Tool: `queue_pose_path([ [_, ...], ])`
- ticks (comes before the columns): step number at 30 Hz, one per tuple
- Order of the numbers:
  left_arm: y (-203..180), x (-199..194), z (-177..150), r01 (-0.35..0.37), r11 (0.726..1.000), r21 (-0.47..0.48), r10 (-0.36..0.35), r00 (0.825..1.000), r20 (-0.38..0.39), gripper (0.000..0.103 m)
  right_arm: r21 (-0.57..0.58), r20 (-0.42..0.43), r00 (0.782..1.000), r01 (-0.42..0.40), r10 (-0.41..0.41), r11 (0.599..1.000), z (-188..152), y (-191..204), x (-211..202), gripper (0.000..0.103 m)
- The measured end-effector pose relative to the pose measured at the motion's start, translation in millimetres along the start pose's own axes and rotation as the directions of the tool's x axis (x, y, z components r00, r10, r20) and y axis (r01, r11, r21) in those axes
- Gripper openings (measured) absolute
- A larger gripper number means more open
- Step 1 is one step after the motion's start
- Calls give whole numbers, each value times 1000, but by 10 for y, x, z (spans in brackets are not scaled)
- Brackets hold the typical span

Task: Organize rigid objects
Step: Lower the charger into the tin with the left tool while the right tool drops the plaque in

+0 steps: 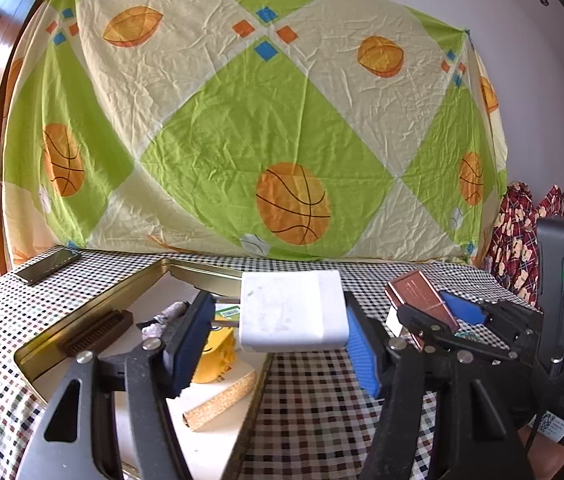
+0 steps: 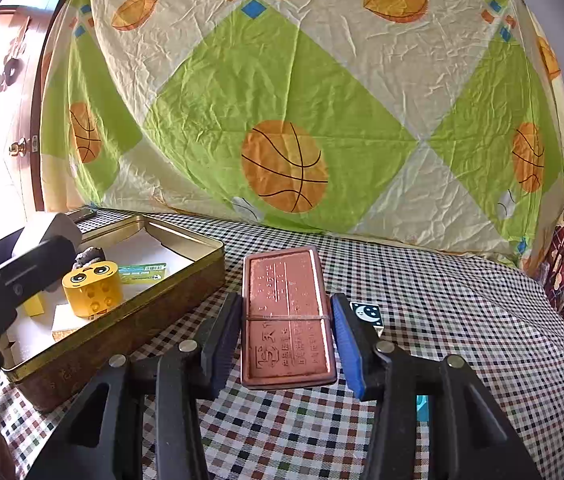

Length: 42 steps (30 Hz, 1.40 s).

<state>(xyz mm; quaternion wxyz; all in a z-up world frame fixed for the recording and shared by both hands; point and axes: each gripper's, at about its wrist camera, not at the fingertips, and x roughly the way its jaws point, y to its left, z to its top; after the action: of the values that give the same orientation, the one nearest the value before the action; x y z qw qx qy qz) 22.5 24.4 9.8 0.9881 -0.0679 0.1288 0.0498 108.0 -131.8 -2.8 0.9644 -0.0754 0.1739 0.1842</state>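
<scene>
Gripping a white block (image 1: 293, 312) in the left tongs (image 1: 282, 332), held over the right rim of the open gold tin (image 1: 202, 272), nearer to it than the right tongs (image 2: 287, 332), shut on a copper-coloured flat case (image 2: 287, 316) with long axis pointing away, above the checked bench (image 2: 461, 320) just right of the tin. Holding already, inside the tin: yellow toy block (image 2: 92, 288), green card (image 2: 144, 272), cork piece (image 1: 222, 400), dark ridged bar (image 1: 98, 332), grey lump (image 1: 162, 318).

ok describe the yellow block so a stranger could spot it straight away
Find the gold tin tray on the checked tablecloth. Inside it, by a green barcoded card, stands the yellow block. It alone has a cartoon face with big eyes on top and round holes in its side.
</scene>
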Motion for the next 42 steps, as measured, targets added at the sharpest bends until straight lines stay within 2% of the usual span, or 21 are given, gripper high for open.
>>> queue_pose_path([
  [21, 330, -185, 93, -54, 998, 24, 54, 999, 6, 63, -47, 2, 998, -57, 57, 997, 58, 321, 90, 48],
  [29, 622, -154, 189, -120, 992, 35, 119, 993, 14, 63, -46, -21, 989, -150, 149, 988, 167, 512, 171, 48],
  [33, 854, 1, 274, -159, 987, 32, 160, 987, -21, 63, -35, -49, 970, -239, 237, 970, 304, 690, 254, 48],
  [36, 1017, 164, 301, -166, 985, 37, 168, 982, -81, 63, -48, -64, 959, -278, 275, 959, 373, 886, 316, 48],
  [38, 1113, 228, 282, -177, 983, 37, 180, 977, -116, 63, -54, -86, 943, -327, 322, 944, 369, 1036, 320, 48],
  [42, 1299, 229, 232, -203, 979, 24, 204, 970, -135, 63, -93, -145, 900, -426, 411, 900, 249, 1385, 304, 48],
])
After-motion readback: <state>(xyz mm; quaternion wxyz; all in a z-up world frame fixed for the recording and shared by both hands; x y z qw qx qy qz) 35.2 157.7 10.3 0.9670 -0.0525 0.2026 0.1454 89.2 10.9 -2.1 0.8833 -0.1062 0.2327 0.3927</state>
